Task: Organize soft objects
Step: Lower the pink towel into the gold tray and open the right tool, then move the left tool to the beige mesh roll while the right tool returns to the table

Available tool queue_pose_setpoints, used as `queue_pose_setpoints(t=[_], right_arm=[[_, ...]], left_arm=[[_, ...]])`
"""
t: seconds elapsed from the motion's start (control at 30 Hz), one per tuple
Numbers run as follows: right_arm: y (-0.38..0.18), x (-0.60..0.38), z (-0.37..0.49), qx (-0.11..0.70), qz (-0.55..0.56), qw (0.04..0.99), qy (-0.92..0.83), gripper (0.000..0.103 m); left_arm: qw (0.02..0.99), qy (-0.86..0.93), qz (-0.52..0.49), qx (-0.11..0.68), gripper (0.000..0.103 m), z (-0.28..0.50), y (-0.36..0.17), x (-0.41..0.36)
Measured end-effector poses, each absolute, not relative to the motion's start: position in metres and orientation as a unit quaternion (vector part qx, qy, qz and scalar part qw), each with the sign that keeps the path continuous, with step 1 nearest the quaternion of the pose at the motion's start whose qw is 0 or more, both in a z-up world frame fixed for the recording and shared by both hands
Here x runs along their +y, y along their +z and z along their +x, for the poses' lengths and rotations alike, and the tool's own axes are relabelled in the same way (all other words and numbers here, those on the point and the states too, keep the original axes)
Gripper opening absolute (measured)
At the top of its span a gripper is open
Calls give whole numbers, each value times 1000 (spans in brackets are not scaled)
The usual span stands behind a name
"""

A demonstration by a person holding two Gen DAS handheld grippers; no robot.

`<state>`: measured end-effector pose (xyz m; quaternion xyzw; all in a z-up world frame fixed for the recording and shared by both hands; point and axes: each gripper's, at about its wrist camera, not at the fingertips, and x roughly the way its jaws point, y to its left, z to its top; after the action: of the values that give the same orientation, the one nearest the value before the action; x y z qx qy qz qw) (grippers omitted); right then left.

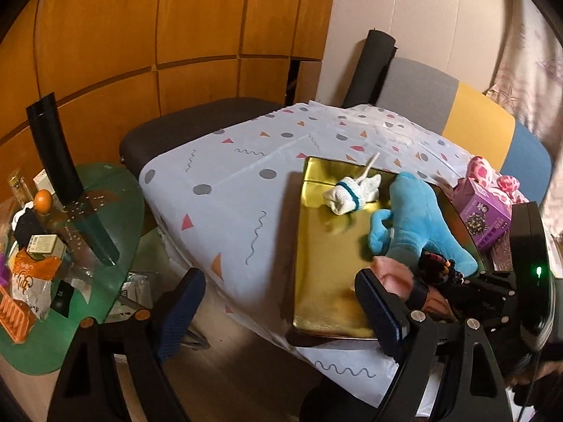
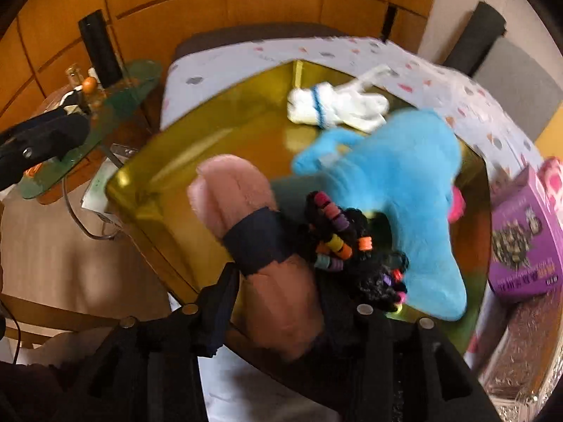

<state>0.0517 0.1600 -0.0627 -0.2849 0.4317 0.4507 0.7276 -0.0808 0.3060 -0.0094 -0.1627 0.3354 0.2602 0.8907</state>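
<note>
Left wrist view
Left gripper (image 1: 278, 302): jaws spread wide with nothing between them, hanging over the near left edge of the table.
Tray (image 1: 327, 270): shiny gold, sits on the patterned tablecloth (image 1: 225, 183), right of the left gripper's right finger.
Sock (image 1: 352, 193): white with a teal band, balled up at the far end of the tray, well away from both grippers.
Blue plush (image 1: 418, 221): lying along the tray's right side, just past the sock.
Pink doll (image 1: 394, 274): fuzzy pink thing with a dark band, poking out right behind the left gripper's right finger.
Purple box (image 1: 485, 211): on the cloth just off the tray's right edge.
Side table (image 1: 105, 211): green glass, cluttered, off to the left.

Right wrist view
Right gripper (image 2: 278, 302): partly open; the doll (image 2: 246, 218) sits between the fingers, but honestly can't tell if the pads are pressing on it.
Doll hair (image 2: 337, 242): black with coloured beads, resting against the blue plush (image 2: 404, 190).
Doll position: over the near part of the tray (image 2: 169, 183); can't tell whether it's touching it.
Sock (image 2: 334, 107): far end of the tray, beyond the plush.
Picture is blurry.
</note>
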Motion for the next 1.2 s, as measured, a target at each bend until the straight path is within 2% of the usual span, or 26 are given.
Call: queue_pose_setpoints(t=[0.23,0.53,1.2], right_arm=[[-35,126,49,426,-226,746,460,48],[-16,58,34,390,-149,816,400,48],[8,-203,50,370,-72,918,128,48]], left_arm=[[899,243,-155,329,87,-76,-3,291],[917,201,-121,324,89,-70,11,256],[940,34,-4,340,89,-34,28,120]])
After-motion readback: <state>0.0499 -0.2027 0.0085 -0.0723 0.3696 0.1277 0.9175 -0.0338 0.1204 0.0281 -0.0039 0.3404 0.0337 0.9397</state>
